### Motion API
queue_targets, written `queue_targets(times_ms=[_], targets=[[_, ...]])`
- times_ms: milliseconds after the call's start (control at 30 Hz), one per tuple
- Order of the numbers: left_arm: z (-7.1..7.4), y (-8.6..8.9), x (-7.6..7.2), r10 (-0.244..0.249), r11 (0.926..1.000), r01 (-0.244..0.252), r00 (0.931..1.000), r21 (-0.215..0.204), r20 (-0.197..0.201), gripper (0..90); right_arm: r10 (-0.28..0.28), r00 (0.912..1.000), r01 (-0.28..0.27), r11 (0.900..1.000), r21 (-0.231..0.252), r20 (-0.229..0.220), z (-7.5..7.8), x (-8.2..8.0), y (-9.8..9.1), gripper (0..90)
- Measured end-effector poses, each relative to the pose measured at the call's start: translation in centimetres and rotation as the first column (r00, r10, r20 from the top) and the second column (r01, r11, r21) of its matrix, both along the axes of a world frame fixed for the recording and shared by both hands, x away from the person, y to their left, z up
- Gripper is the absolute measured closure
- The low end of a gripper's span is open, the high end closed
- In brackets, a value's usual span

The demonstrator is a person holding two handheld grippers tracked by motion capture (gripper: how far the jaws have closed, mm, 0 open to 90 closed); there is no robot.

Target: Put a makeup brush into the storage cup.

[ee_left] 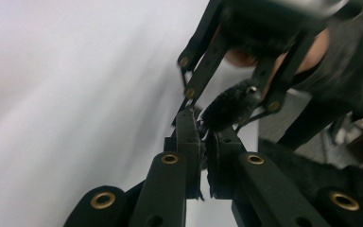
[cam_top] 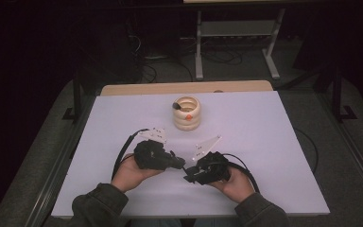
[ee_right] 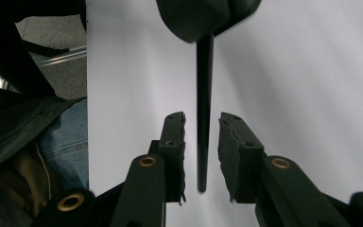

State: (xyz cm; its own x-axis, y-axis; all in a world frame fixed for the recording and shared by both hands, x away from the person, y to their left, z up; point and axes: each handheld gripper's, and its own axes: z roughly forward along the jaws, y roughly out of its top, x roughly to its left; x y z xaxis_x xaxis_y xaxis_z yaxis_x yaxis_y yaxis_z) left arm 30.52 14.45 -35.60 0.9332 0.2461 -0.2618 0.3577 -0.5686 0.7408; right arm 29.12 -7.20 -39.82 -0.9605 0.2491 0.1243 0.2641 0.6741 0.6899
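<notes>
A black brush is held between the two grippers near the table's front. In the left gripper view my left gripper (ee_left: 203, 127) is shut on it, and its fuzzy bristle head (ee_left: 229, 109) sticks out past the jaw tips toward the other gripper's links. In the right gripper view the brush's thin handle (ee_right: 204, 85) runs down between the jaws of my right gripper (ee_right: 202, 120). Those jaws stand apart and their pads do not touch the handle. From above, the left gripper (cam_top: 179, 163) and right gripper (cam_top: 190, 173) meet tip to tip.
A beige ringed holder (cam_top: 187, 113) stands at the back middle of the white table (cam_top: 264, 142), with a dark brush and something orange in it. Cables loop behind both grippers. The person's jeans and sleeve (ee_right: 38, 137) lie beyond the table's near edge.
</notes>
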Motion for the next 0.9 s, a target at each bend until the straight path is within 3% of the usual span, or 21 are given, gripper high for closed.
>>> queue_targets(times_ms=[67,267,500,667,733,900], targets=[[0.1,-0.2,0.0,0.000,0.9999,0.000,1.0000,0.014,0.007,85.2,-0.016,0.9998,0.016,0.9998,0.010,-0.008,0.4,-0.2,0.1,71.3],[0.4,-0.8,-0.2,-0.015,0.9988,0.014,0.9997,0.046,0.019,85.3,0.002,0.9998,-0.002,1.0000,0.000,0.021,1.3,-0.2,0.5,79.2],[0.5,-1.0,-0.3,-0.023,0.9986,0.021,0.9994,0.049,0.024,85.2,0.004,0.9997,-0.004,1.0000,0.002,0.026,1.4,-0.2,0.7,84.3],[0.6,-0.8,-0.3,-0.020,0.9990,0.019,0.9995,0.040,0.023,84.1,0.004,1.0000,-0.004,0.9996,0.028,-0.004,1.4,-0.2,0.6,84.8],[0.6,-0.7,-0.3,-0.016,0.9989,0.014,0.9988,0.046,0.046,81.4,0.005,0.9999,-0.004,0.9995,0.031,-0.011,1.4,-0.1,0.6,84.9],[0.7,0.0,-0.5,0.018,0.9991,-0.019,0.9990,0.039,0.040,68.1,-0.010,0.9996,0.011,0.9986,0.051,-0.026,1.6,0.3,-0.1,84.9]])
